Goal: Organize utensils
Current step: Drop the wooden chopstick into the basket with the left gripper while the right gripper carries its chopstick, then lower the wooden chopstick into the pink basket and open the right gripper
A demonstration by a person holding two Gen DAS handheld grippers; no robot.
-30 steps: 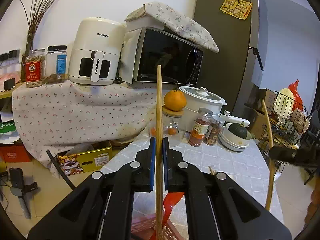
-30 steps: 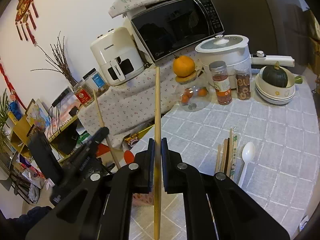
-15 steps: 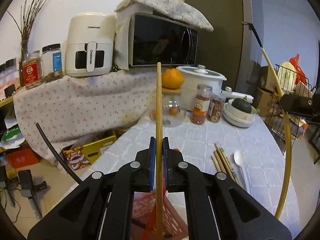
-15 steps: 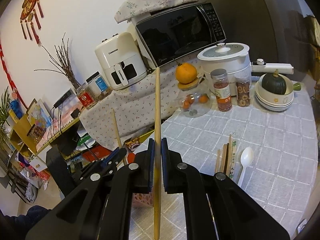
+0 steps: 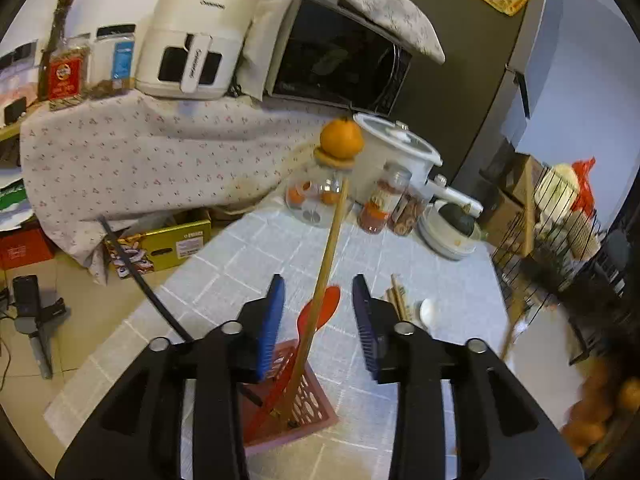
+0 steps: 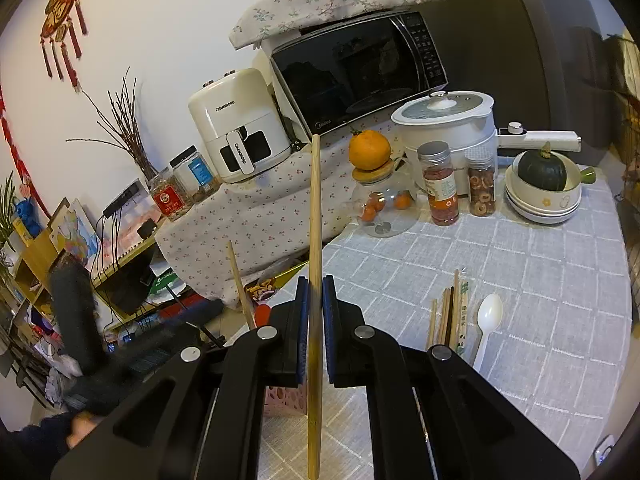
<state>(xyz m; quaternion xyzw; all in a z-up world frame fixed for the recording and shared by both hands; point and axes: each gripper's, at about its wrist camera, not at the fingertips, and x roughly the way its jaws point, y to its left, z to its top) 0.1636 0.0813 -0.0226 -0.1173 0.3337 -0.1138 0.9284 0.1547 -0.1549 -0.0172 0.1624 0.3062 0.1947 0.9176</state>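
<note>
The left hand-held gripper (image 5: 318,322) was opening, its blue pads clear of the wooden stick (image 5: 320,284) that leaned between them with its foot in the pink basket (image 5: 308,412) at lower centre, beside a red spatula (image 5: 316,314). The right hand-held gripper (image 6: 315,330) was clamped on another wooden stick (image 6: 315,240), upright at mid-frame. Right of it, chopsticks (image 6: 450,312) and a white spoon (image 6: 490,320) lay on the bench (image 6: 540,280).

The left hand-held gripper (image 5: 319,312) points downward and its jaws are opening; a wooden stick (image 5: 324,276) stands between the blue pads (image 5: 270,326) without touching them. The right hand-held gripper (image 6: 315,330) also points downward, with its jaws closed tightly on another wooden stick (image 6: 315,240).
</note>
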